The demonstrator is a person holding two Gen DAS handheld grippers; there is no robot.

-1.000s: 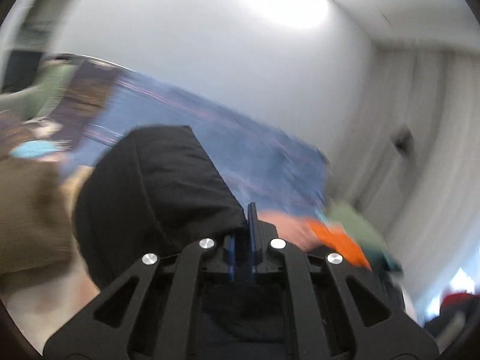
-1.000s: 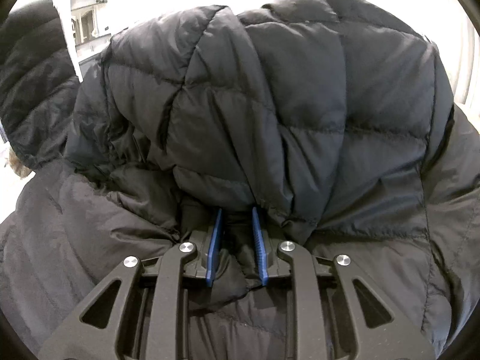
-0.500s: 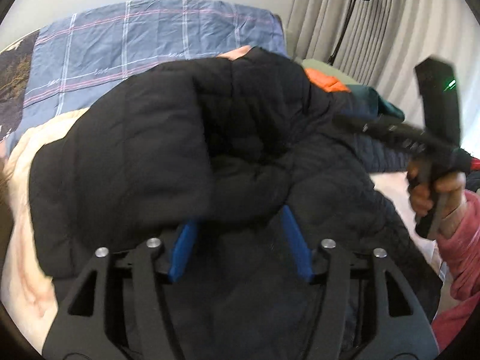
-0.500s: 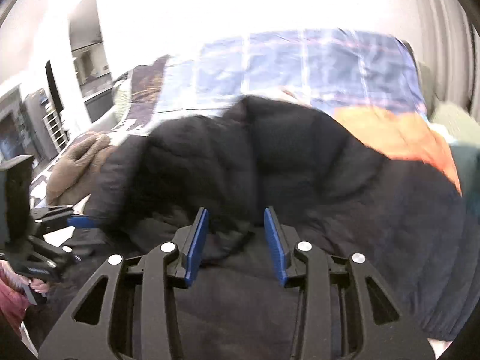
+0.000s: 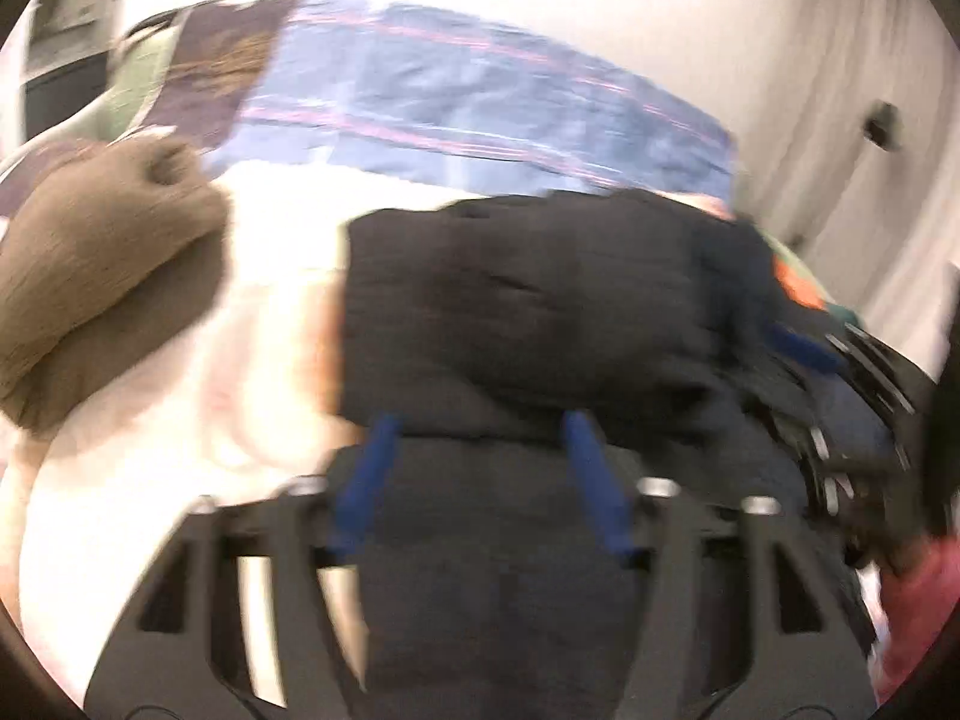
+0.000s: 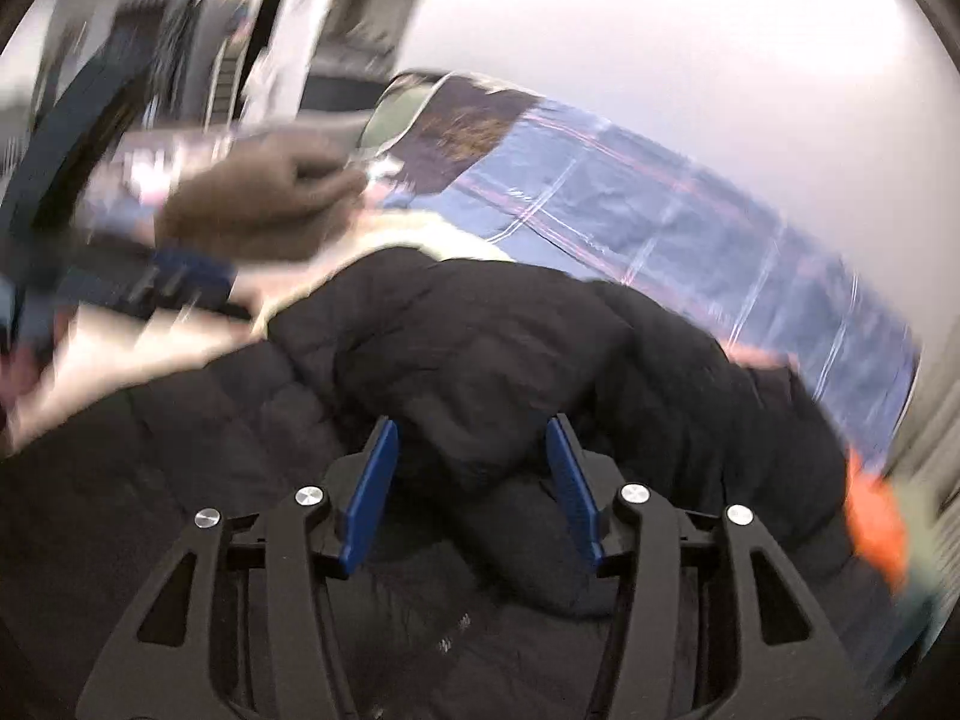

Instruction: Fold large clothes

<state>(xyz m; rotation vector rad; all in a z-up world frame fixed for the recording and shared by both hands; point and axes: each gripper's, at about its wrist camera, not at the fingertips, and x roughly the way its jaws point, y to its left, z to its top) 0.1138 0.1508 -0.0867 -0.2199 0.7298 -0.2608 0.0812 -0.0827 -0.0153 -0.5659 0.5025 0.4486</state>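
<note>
In the left wrist view, blurred by motion, we saw our left gripper [image 5: 480,468] with its blue fingers [image 5: 366,480] standing apart and closing. A fold of the black puffer jacket [image 5: 528,300] lay between and beyond them, but we could not tell whether the pads pressed it. The jacket filled the centre, heaped on the bed. A pale blanket [image 5: 276,228] showed at nine o'clock of it, a brown fleece garment [image 5: 102,282] at the far nine o'clock edge, and a blue plaid sheet [image 5: 480,114] at twelve. An orange patch [image 5: 798,288] sat at three o'clock.

In the right wrist view, our right gripper [image 6: 474,474] had its fingers [image 6: 372,492] spread and opening. A rounded lump of the jacket [image 6: 480,360] sat between them, with gaps at each pad. The jacket spread from seven to four o'clock. The left gripper [image 6: 180,282] appeared blurred at nine o'clock, the brown fleece [image 6: 258,204] at ten, the plaid sheet [image 6: 690,222] at two.
</note>
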